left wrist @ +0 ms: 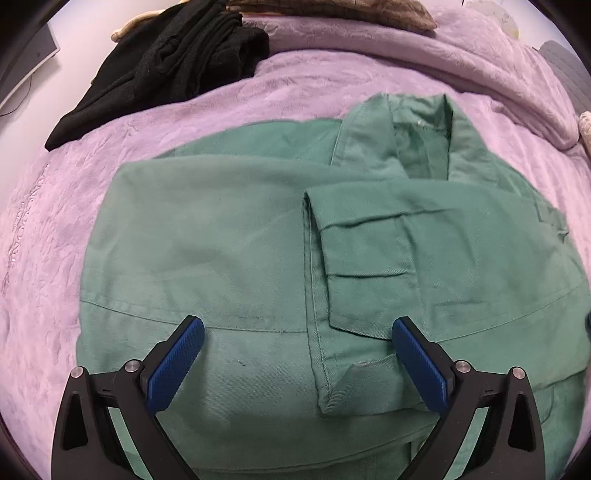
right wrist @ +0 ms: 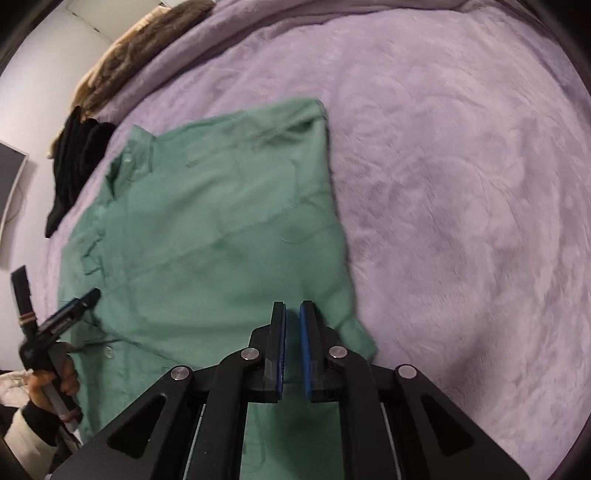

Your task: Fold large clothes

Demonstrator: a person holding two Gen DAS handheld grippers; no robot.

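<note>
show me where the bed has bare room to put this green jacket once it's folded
The widest free patch is the lilac blanket on the far side of the green jacket from the black clothes, seen in the right wrist view. Crowded: the black clothes and the brown furry throw along the head of the bed.

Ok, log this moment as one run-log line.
green jacket: partly folded on purple blanket | left gripper: open, above jacket | right gripper: shut, empty

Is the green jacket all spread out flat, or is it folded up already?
Partly folded. The green jacket lies on the purple blanket with a sleeve folded across its front and its sides turned in.
</note>
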